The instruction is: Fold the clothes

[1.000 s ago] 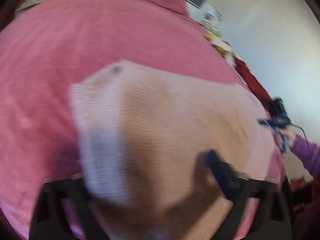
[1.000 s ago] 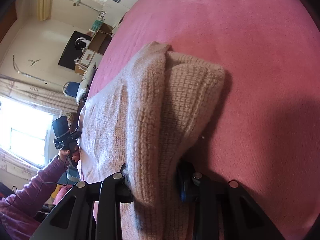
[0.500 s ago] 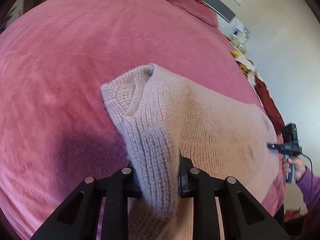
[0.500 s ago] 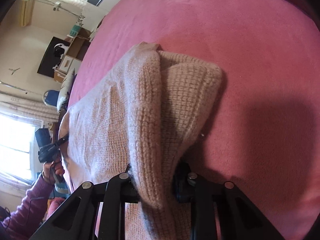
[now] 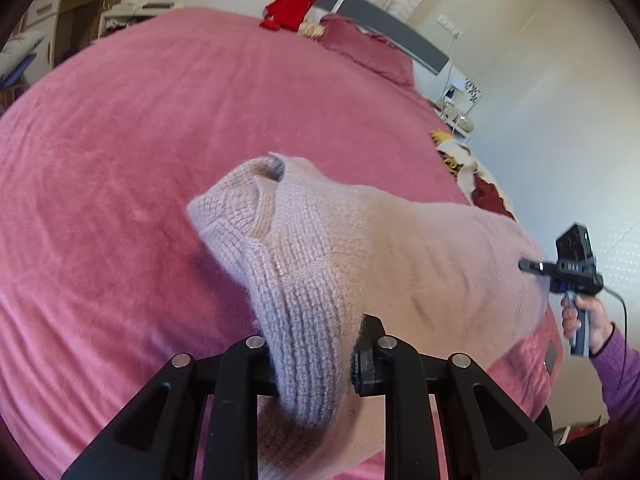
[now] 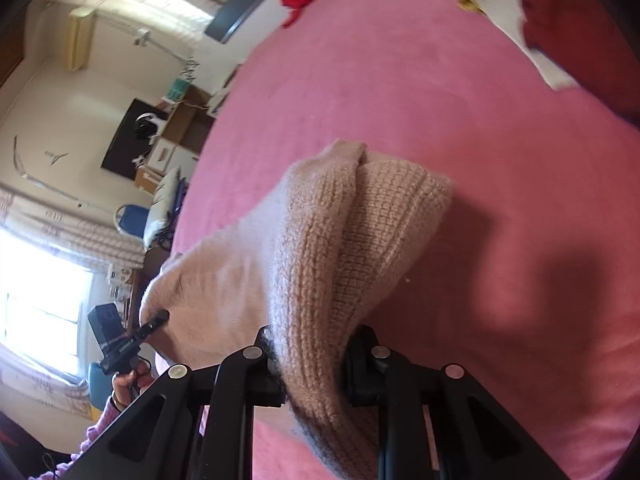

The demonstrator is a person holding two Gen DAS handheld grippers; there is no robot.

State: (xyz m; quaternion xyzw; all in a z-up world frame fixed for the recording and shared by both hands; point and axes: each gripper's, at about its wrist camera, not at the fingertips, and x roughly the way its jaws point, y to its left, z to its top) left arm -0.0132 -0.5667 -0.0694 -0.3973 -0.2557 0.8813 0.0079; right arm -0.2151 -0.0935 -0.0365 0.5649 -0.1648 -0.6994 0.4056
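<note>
While both grippers pinch the fuzzy beige knit sweater [image 5: 360, 264], you raise one edge.
Left gripper [image 5: 316, 364] and right gripper [image 6: 316, 360] clamp separate corners, spreading knit above the pink plush bedspread [image 5: 160, 128] for folding.

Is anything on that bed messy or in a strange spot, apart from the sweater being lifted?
Mostly tidy. The beige sweater hangs bunched between the two grippers, as expected mid-fold. What stands out is a loose heap of white and dark red clothes crumpled at the far edge of the pink bedspread, and a red garment draped over the headboard.
</note>
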